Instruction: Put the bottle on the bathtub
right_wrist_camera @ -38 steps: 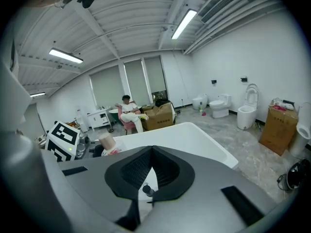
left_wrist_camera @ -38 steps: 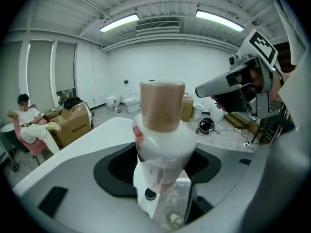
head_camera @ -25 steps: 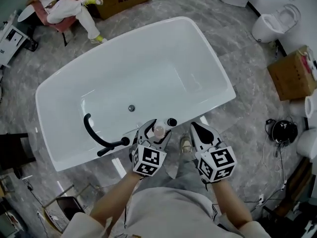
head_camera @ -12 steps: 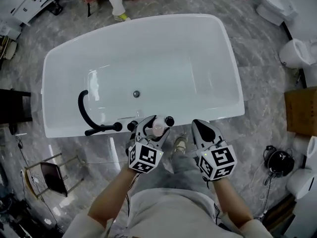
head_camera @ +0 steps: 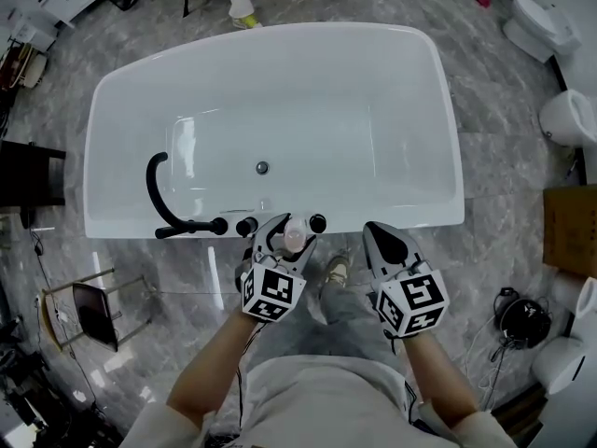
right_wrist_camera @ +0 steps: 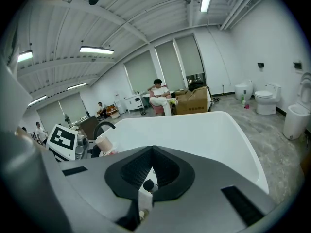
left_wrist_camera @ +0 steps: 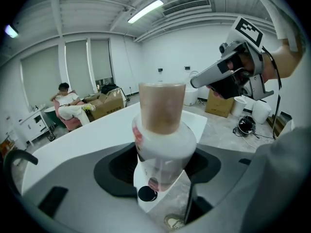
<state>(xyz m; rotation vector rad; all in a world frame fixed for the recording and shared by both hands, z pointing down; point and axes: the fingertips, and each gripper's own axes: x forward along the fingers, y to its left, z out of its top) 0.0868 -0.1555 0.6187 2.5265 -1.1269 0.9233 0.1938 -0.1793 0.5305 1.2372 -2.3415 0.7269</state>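
Observation:
A clear bottle (head_camera: 295, 235) with a tan cap stands upright between the jaws of my left gripper (head_camera: 283, 237), which is shut on it. In the left gripper view the bottle (left_wrist_camera: 163, 130) fills the middle. It hovers at the near rim of the white bathtub (head_camera: 410, 215), beside a black knob (head_camera: 317, 222). To the right, over the floor, my right gripper (head_camera: 385, 241) is shut with nothing in it. The right gripper view shows the bathtub (right_wrist_camera: 204, 130) ahead and the bottle (right_wrist_camera: 103, 143) at the left.
A black curved faucet (head_camera: 166, 203) and another knob (head_camera: 246, 226) sit on the near rim at the left. The drain (head_camera: 262, 167) lies mid-tub. Toilets (head_camera: 544, 21) and a cardboard box (head_camera: 571, 231) stand at the right. A black chair (head_camera: 89, 315) stands at the left.
The head view has swung so the bathtub now lies square across the frame. Both grippers have edged closer to its near rim. The left gripper still holds the bottle.

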